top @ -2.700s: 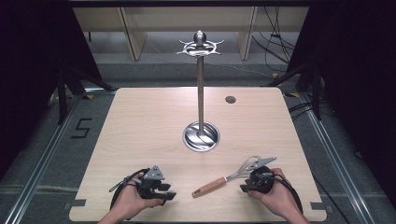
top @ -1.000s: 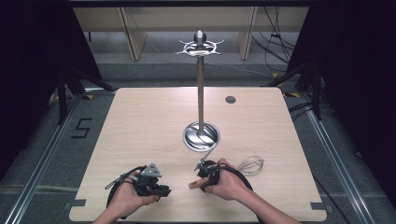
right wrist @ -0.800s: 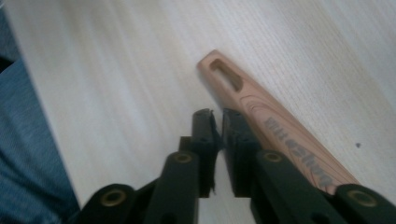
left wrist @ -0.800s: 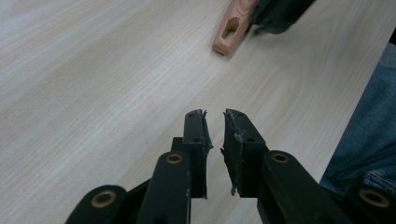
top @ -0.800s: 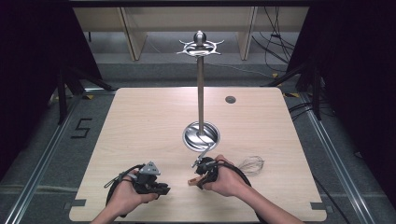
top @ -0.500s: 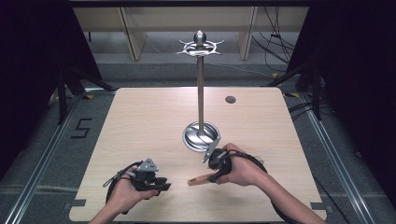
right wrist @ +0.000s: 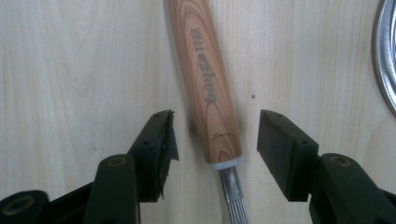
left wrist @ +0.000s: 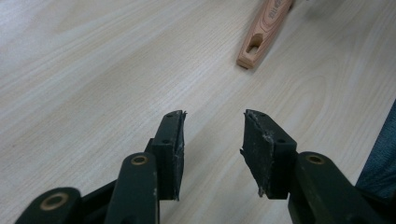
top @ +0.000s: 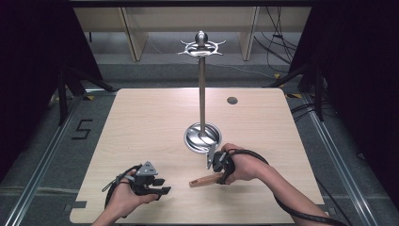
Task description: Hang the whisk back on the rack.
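A whisk with a wooden handle (top: 203, 180) lies on the table's near middle; its wire head is hidden under the person's right hand. My right gripper (top: 218, 173) is open and low over it. In the right gripper view the handle (right wrist: 205, 79) runs between the two jaws without touching either, and the metal neck (right wrist: 232, 193) shows at the bottom of my right gripper (right wrist: 215, 115). My left gripper (top: 161, 186) rests open at the near left, holding nothing. From my left gripper (left wrist: 214, 116), the handle's slotted end (left wrist: 261, 32) lies farther off.
A tall metal stand (top: 202, 94) rises from a round steel base (top: 193, 136) just beyond the right hand, with a ring of hooks (top: 201, 47) on top. The base's rim (right wrist: 385, 56) is close at the right. A dark round hole (top: 232, 100) sits at the far right.
The right hand came from the table's near right across to the whisk's handle, then swung so its forearm lies to the right, jaws straddling the handle. The left gripper stayed put.
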`<control>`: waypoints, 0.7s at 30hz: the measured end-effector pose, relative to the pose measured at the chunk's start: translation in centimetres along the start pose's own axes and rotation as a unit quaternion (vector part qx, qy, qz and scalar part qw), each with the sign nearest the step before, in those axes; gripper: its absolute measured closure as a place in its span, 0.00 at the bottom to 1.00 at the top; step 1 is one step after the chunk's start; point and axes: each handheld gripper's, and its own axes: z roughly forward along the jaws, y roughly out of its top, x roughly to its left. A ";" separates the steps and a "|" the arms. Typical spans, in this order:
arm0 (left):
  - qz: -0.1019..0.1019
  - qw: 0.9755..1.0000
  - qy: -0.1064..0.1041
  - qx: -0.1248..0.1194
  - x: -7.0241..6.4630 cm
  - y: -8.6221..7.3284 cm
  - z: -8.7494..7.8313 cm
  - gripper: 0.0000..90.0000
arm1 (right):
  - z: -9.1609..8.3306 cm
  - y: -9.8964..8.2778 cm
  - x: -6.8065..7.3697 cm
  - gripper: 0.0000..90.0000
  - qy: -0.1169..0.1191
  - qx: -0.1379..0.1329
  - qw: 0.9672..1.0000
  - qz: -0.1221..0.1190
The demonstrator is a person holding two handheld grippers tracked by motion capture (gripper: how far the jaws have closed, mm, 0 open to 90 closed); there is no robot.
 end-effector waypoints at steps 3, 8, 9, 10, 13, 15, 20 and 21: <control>0.002 1.000 -0.003 -0.001 0.0 0.1 0.1 0.64 | 0.1 0.0 -0.2 0.53 0.002 0.002 1.000 -0.018; 0.009 1.000 -0.007 0.006 0.0 -0.1 0.2 0.63 | 0.5 0.2 -0.1 0.55 0.010 0.008 1.000 -0.022; 0.007 1.000 -0.006 0.002 -0.1 -0.1 0.2 0.63 | 0.6 0.3 -0.1 0.56 0.009 0.012 1.000 -0.020; 0.005 1.000 -0.004 0.002 -0.1 -0.1 0.1 0.63 | 0.8 0.4 0.1 0.56 0.014 0.007 1.000 0.006; 0.004 1.000 -0.002 0.003 0.0 0.0 0.2 0.63 | 1.6 0.8 -0.6 0.60 0.021 0.000 0.999 -0.038; 0.005 1.000 -0.002 0.005 0.0 0.0 0.3 0.63 | 2.1 0.8 -0.7 0.63 0.025 -0.007 0.999 -0.036; 0.005 1.000 -0.002 0.008 0.1 0.0 0.4 0.63 | 1.9 1.5 -0.1 0.73 0.038 0.033 0.999 0.004; 0.005 1.000 -0.002 0.007 0.1 -0.1 0.4 0.63 | 1.8 1.7 -0.1 0.73 0.042 0.044 0.998 0.005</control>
